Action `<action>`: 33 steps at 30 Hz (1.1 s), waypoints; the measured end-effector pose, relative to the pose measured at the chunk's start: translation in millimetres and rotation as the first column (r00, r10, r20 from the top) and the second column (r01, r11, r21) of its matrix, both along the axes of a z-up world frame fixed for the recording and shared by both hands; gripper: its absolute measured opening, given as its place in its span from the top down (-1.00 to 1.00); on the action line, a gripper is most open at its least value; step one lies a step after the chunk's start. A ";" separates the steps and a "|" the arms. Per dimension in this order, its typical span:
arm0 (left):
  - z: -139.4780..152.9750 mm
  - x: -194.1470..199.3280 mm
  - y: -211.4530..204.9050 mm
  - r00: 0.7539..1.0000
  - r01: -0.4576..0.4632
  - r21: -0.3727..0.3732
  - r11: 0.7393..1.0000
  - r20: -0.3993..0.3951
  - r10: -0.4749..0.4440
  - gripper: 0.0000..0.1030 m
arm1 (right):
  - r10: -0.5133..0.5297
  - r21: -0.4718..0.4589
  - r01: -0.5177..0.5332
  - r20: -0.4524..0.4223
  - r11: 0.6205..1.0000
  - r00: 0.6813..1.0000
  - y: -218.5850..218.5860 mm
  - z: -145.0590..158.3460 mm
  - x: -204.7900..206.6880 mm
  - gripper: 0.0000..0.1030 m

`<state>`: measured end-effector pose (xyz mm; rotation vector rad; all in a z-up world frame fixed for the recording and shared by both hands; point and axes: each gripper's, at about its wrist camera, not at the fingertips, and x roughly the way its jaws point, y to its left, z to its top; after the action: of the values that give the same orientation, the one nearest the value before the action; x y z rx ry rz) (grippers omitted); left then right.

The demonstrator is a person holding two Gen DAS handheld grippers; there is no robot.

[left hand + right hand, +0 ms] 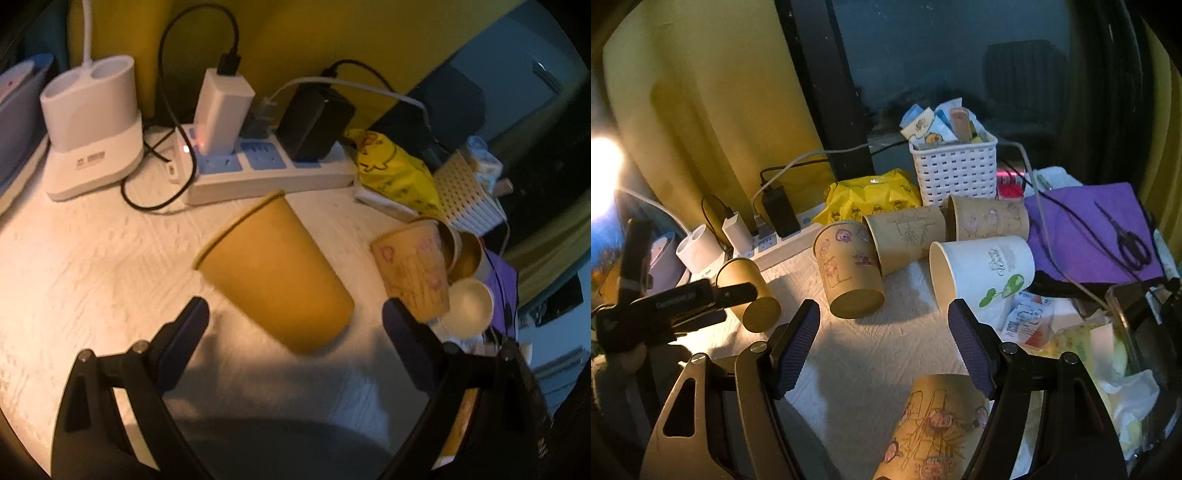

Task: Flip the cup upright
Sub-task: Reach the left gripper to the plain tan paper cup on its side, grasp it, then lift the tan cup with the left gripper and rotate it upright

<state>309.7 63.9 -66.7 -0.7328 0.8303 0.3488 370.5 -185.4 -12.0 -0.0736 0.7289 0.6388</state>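
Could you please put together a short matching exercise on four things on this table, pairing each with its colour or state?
Things:
1. plain brown cup
2. white cup
3. scissors
4. basket

Descriptions:
A. on the purple sheet
B. upright, stuffed with packets
C. on its side between the open fingers of the left gripper
D. on its side, printed with green leaves

Pairs: 1-C, 2-D, 3-A, 4-B
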 end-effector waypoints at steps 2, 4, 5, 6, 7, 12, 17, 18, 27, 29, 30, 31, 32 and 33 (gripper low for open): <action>-3.6 6.6 2.1 1.000 -0.010 -0.009 1.000 -0.006 0.010 -0.85 | 0.003 0.005 -0.003 -0.009 1.000 1.000 0.6 -2.3 2.2 -0.46; -8.7 14.2 4.7 1.000 -0.013 -0.015 1.000 -0.015 0.013 -0.85 | 0.003 0.008 -0.003 -0.014 1.000 1.000 0.2 -3.8 3.9 -0.46; -11.0 17.2 5.5 1.000 -0.009 -0.018 1.000 -0.020 0.009 -0.85 | 0.002 0.006 -0.002 -0.014 1.000 1.000 -0.2 -4.6 4.7 -0.46; -14.4 19.9 6.3 1.000 -0.007 -0.022 1.000 -0.025 0.006 -0.85 | 0.000 0.006 0.000 -0.016 1.000 1.000 -0.7 -5.2 5.6 -0.46; -16.7 21.3 6.9 1.000 -0.007 -0.023 1.000 -0.030 0.006 -0.76 | -0.002 0.007 0.003 -0.020 1.000 1.000 -1.5 -5.9 6.6 -0.46; -15.1 24.1 5.5 0.999 0.036 0.025 0.999 -0.040 -0.035 -0.20 | -0.009 0.002 0.009 -0.017 1.000 1.000 -2.5 -4.3 5.2 -0.46; -11.4 9.9 -0.3 0.997 0.079 0.031 0.996 -0.026 -0.078 -0.16 | -0.002 -0.010 0.002 0.007 1.000 1.000 -1.6 4.5 -6.7 -0.46; -9.4 6.5 -2.7 0.996 0.090 0.037 0.995 -0.022 -0.090 -0.16 | -0.003 -0.010 0.003 0.011 1.000 1.000 -1.8 6.9 -9.3 -0.46; 19.1 -39.1 -39.5 0.963 0.257 0.169 0.951 0.038 -0.267 -0.16 | -0.007 -0.027 0.009 0.047 1.000 0.999 -1.3 23.2 -54.7 -0.46; 23.2 -52.8 -46.5 0.950 0.295 0.212 0.932 0.041 -0.310 -0.16 | -0.010 -0.031 0.011 0.041 0.999 0.999 -2.2 22.5 -65.0 -0.46; 24.5 -59.6 -50.0 0.942 0.316 0.229 0.921 0.040 -0.334 -0.16 | -0.011 -0.034 0.012 0.037 0.999 0.999 -2.8 22.1 -71.2 -0.46; 25.7 -67.2 -53.0 0.933 0.338 0.241 0.910 0.043 -0.358 -0.16 | -0.012 -0.035 0.013 0.034 0.999 0.999 -3.4 21.6 -76.4 -0.46; 26.5 -73.7 -55.9 0.924 0.359 0.256 0.898 0.040 -0.381 -0.16 | -0.012 -0.035 0.013 0.027 0.999 1.000 -4.1 21.3 -83.6 -0.46; 26.5 -76.6 -58.4 0.917 0.374 0.271 0.887 0.038 -0.398 -0.16 | -0.013 -0.035 0.013 0.022 0.999 1.000 -4.6 21.2 -88.7 -0.46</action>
<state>233.1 5.5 -40.2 -0.3232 0.8035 0.0594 281.8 -190.0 9.2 -0.1078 0.7190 0.6121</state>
